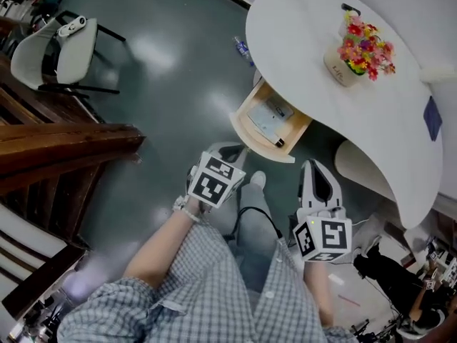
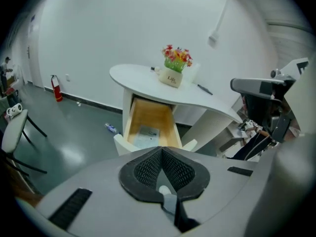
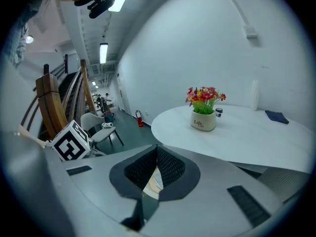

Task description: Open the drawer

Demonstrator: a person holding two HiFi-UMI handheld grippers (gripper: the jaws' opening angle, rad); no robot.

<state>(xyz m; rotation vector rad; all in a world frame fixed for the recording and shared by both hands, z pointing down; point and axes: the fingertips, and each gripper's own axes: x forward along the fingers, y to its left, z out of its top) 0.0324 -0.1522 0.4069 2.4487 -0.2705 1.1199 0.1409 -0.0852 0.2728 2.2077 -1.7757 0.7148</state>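
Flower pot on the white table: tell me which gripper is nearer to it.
Right. The right gripper hangs just off the white table, below the flower pot in the head view; the left gripper is farther left, beyond the open drawer.

Seen from above, a white curved table (image 1: 307,41) carries a pot of bright flowers (image 1: 359,51). Beneath its edge a wooden drawer (image 1: 246,123) stands pulled out, papers and a dark pen inside. The left gripper (image 1: 223,151) and right gripper (image 1: 318,171) are held by checked-sleeved arms short of the drawer, apart from it.
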